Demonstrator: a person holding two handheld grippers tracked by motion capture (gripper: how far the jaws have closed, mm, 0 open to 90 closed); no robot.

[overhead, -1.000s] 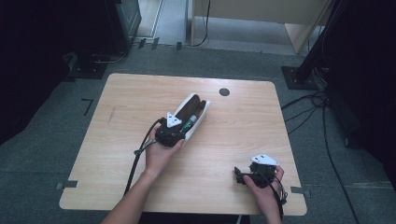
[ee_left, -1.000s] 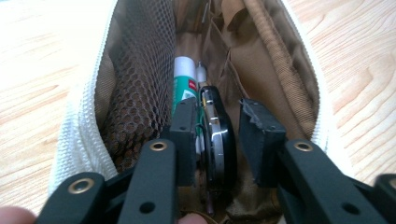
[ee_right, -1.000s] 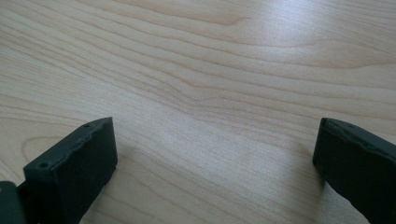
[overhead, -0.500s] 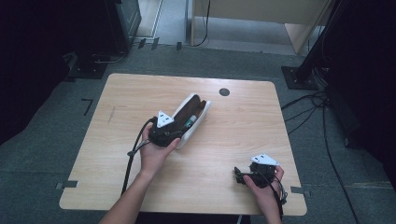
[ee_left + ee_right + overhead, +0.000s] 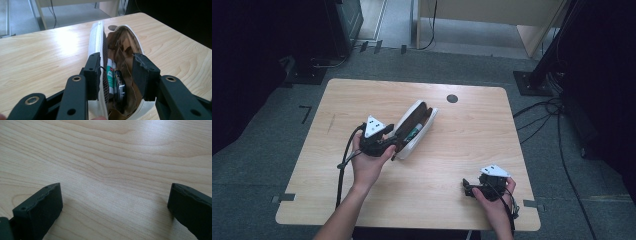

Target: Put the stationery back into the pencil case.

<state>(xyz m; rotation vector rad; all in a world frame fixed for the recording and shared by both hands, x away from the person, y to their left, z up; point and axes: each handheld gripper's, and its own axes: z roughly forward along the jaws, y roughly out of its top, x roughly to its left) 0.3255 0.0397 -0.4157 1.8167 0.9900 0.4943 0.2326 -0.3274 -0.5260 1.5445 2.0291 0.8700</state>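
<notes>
High view: fixed overhead, faces forward and down, far, covers whole worktop (image 5: 452,165). Left gripper view: low, close, looks along own jaws into open pouch (image 5: 120,62). Right gripper view: very close, faces down at bare worktop grain. Shared by high and left views: pouch, dark round worktop hole (image 5: 452,98).

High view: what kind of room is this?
Probably a lab or recording studio. A lone wooden table stands on grey carpet, cables trail across the floor, and dark equipment stands surround it.
</notes>
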